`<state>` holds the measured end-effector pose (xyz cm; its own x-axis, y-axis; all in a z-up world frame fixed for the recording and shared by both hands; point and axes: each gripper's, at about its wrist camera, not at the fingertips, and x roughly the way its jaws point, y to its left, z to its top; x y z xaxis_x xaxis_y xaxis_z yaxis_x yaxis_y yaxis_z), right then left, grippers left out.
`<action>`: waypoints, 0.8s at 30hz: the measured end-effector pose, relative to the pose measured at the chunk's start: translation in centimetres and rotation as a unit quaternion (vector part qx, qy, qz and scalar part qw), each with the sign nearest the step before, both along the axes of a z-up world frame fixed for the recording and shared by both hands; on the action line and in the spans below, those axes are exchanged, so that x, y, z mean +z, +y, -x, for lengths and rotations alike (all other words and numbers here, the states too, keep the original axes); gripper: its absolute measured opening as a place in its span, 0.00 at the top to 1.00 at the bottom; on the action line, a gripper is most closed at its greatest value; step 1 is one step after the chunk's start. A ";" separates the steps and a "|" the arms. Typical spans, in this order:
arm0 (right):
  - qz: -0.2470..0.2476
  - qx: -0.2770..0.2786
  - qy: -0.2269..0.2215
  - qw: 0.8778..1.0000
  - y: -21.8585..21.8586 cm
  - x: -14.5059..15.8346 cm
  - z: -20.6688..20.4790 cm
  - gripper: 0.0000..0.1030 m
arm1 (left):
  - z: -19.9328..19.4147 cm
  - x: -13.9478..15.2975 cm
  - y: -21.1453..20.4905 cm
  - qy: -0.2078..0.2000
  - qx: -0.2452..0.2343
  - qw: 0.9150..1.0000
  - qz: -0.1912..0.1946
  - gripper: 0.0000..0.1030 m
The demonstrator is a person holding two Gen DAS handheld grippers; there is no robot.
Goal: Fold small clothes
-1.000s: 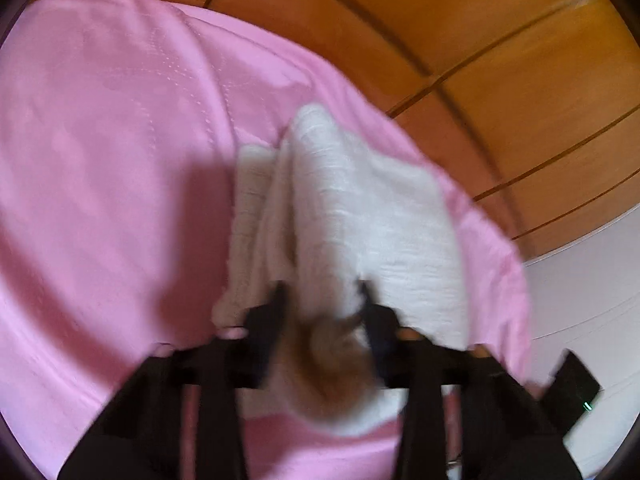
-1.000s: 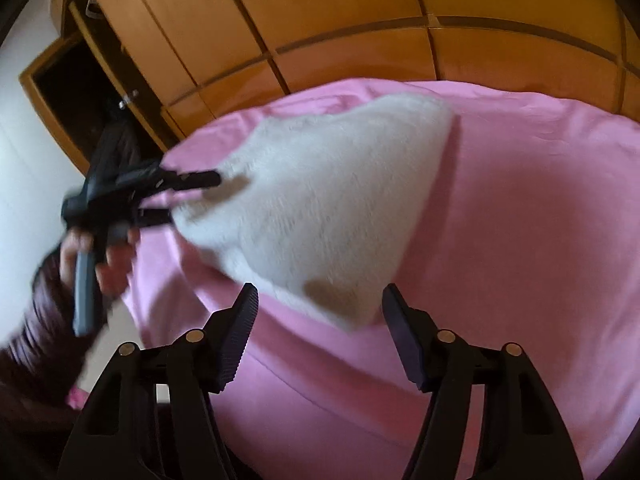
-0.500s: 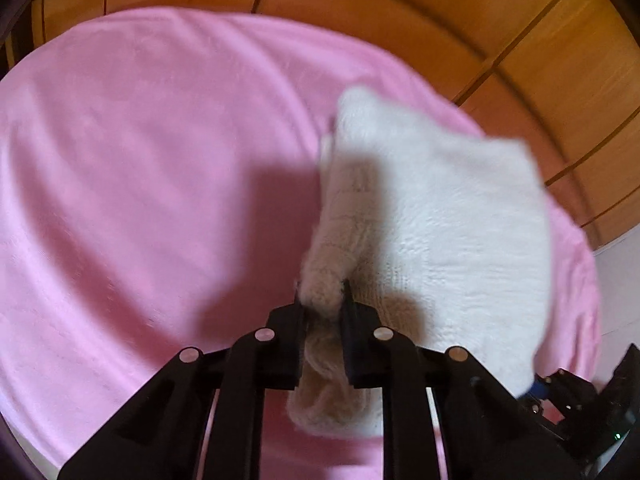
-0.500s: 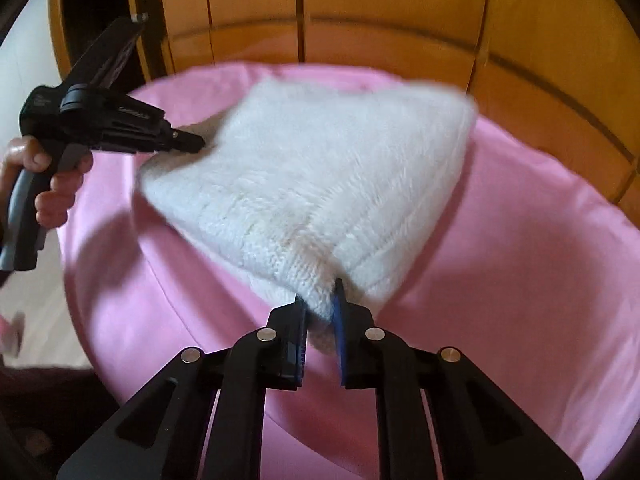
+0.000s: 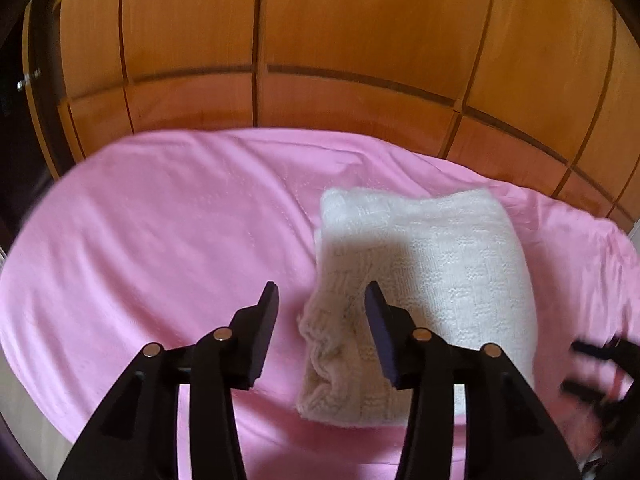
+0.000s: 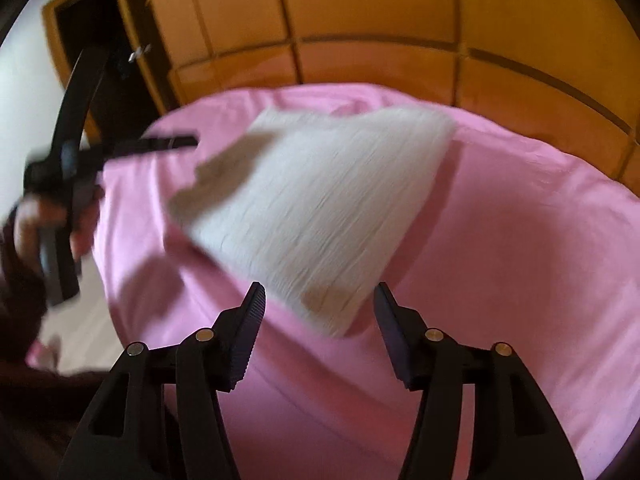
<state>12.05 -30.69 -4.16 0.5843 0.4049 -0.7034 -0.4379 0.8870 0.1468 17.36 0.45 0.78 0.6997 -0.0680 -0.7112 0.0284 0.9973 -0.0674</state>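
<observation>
A white knitted garment point(image 5: 432, 280) lies folded on the pink sheet point(image 5: 160, 240); it also shows in the right wrist view point(image 6: 320, 208). My left gripper point(image 5: 322, 294) is open and empty, just above the garment's near left edge. My right gripper point(image 6: 318, 294) is open and empty, over the garment's near corner. The left gripper also shows in the right wrist view point(image 6: 160, 144), held by a hand at the left. The right gripper shows blurred at the right edge of the left wrist view point(image 5: 580, 364).
Wooden wardrobe doors point(image 5: 320, 40) stand right behind the pink-covered surface. A dark open cabinet point(image 6: 92, 40) and a white wall are at the far left. The pink surface's edge drops off at the near left point(image 6: 108, 308).
Both grippers were shut on the white garment half a second ago; now both have opened and let it go. The garment lies flat and folded on the sheet, and both grippers have drawn back.
</observation>
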 end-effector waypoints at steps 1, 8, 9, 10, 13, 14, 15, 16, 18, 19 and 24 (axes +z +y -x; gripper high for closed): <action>-0.011 -0.007 -0.003 1.000 -0.3 0.5 -0.5 0.46 | 0.0 0.1 -0.1 -0.001 -0.001 1.000 -0.001 0.53; -0.039 -0.054 0.004 0.998 1.9 0.9 -6.2 0.46 | -0.4 -0.5 -0.3 0.001 -0.007 1.000 0.005 0.45; -0.025 -0.053 0.016 0.998 2.6 0.1 -7.0 0.46 | -0.5 -0.7 -0.4 0.003 -0.007 1.000 0.005 0.45; -0.004 -0.055 0.028 0.998 3.3 -0.8 -7.8 0.45 | -0.7 -1.0 -0.4 0.006 -0.006 1.000 0.003 0.45; 0.026 -0.058 0.018 0.998 4.4 -2.0 -7.9 0.34 | -1.0 -1.6 -0.4 0.010 -0.005 1.000 -0.001 0.42; 0.016 -0.054 0.021 0.998 4.2 -1.8 -7.8 0.31 | -1.3 -2.0 -0.3 0.012 -0.002 1.000 -0.003 0.40; 0.003 -0.051 0.025 0.998 3.7 -1.6 -7.6 0.29 | -1.6 -2.3 -0.1 0.015 0.000 1.000 -0.003 0.37; -0.029 -0.049 0.027 0.998 2.7 -1.1 -7.5 0.24 | -1.9 -2.7 0.1 0.021 0.002 1.000 -0.002 0.35; -0.072 -0.063 0.031 0.995 1.1 -0.7 -7.8 0.14 | -2.5 -3.5 0.3 0.033 0.002 0.999 0.006 0.35; -0.090 -0.073 0.038 0.993 0.1 -0.8 -8.3 0.13 | -2.9 -4.0 0.5 0.040 0.000 0.999 0.013 0.35; -0.174 -0.101 0.101 0.974 -3.0 -3.2 -12.3 0.13 | -5.1 -7.0 1.4 0.083 -0.027 0.994 0.060 0.42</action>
<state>24.37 -33.69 -7.38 0.5408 0.5303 -0.6529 -0.1912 0.8334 0.5185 22.47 1.82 -6.22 0.5659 -0.1934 -0.8015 0.0609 0.9792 -0.1933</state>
